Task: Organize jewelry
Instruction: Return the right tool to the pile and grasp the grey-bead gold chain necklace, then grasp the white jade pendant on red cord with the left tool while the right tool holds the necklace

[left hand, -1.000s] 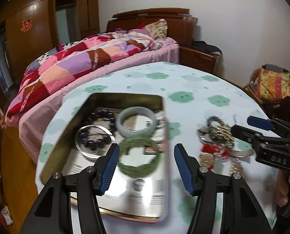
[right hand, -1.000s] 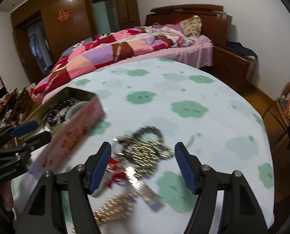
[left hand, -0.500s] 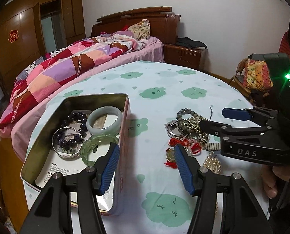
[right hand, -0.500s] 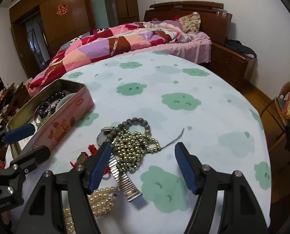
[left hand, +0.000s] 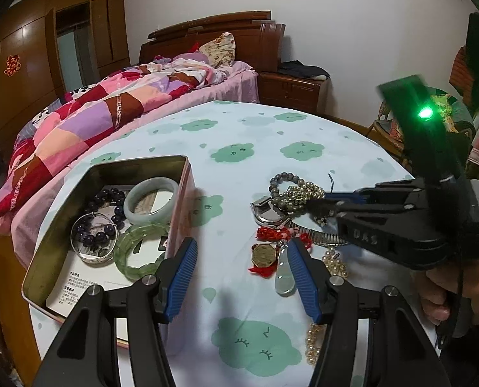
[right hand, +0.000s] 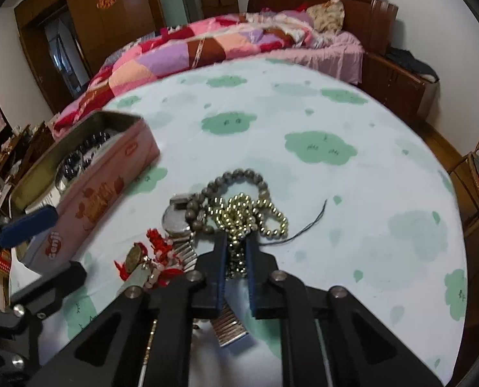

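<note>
Two grippers near tin (left hand: 78, 193): right gripper (right hand: 236, 251) clamped on gold bead strand (right hand: 245, 213), right of tin – tangled with grey bracelet (right hand: 239, 175). Lift slowly, shake loose. Left gripper (left hand: 239, 277) spread wide, empty – should steady tin.

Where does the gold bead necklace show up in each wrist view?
Left wrist view: gold bead necklace right of centre, at the right claw tips.
Right wrist view: gold bead necklace at centre, pinched in the right claw.
Shared landmark: grey bead bracelet beside it.
</note>
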The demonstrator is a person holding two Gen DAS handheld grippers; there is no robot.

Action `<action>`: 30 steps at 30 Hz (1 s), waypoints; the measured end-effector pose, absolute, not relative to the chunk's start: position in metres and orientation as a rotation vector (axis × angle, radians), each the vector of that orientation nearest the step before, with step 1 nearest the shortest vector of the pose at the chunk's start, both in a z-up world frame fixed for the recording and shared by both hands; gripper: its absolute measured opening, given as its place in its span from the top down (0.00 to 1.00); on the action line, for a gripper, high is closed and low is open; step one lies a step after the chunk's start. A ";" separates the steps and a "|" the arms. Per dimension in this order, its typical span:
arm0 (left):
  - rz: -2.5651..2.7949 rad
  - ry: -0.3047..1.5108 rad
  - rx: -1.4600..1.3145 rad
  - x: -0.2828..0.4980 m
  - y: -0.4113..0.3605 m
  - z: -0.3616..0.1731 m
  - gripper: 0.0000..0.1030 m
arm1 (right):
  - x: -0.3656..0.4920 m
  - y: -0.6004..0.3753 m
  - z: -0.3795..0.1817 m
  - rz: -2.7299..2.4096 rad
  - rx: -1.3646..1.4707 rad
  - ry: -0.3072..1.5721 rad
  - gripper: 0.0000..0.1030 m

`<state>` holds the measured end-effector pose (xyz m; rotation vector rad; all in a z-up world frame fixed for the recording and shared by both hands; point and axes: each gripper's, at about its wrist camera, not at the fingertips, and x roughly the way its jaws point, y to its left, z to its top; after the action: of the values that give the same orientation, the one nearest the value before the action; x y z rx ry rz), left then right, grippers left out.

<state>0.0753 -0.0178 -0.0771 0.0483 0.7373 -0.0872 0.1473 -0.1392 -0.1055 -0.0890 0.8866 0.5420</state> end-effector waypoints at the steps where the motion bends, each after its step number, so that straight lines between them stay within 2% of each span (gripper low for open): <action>1: -0.088 0.737 0.045 0.075 -0.018 -0.077 0.43 | 0.145 -0.142 -0.102 0.535 -0.078 0.862 0.87; 13: -0.127 0.737 0.068 0.075 -0.030 -0.078 0.43 | 0.120 -0.186 -0.080 0.454 0.002 0.701 0.87; 21: -0.172 0.781 0.083 0.084 -0.041 -0.090 0.43 | 0.115 -0.185 -0.092 0.447 -0.026 0.718 0.87; 23: -0.189 0.802 0.083 0.088 -0.044 -0.095 0.48 | 0.113 -0.185 -0.090 0.444 -0.034 0.699 0.87; 24: -0.199 0.814 0.080 0.090 -0.045 -0.097 0.54 | 0.115 -0.184 -0.092 0.450 -0.037 0.712 0.87; 28: -0.212 0.870 0.042 0.097 -0.042 -0.105 0.60 | 0.116 -0.186 -0.093 0.453 -0.035 0.720 0.87; 30: -0.215 0.876 0.036 0.096 -0.042 -0.106 0.60 | 0.114 -0.184 -0.094 0.452 -0.045 0.714 0.87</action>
<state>0.0956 -0.0416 -0.1058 0.0355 0.8760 -0.2155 0.1138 -0.1842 -0.0935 -0.0453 0.7140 0.4516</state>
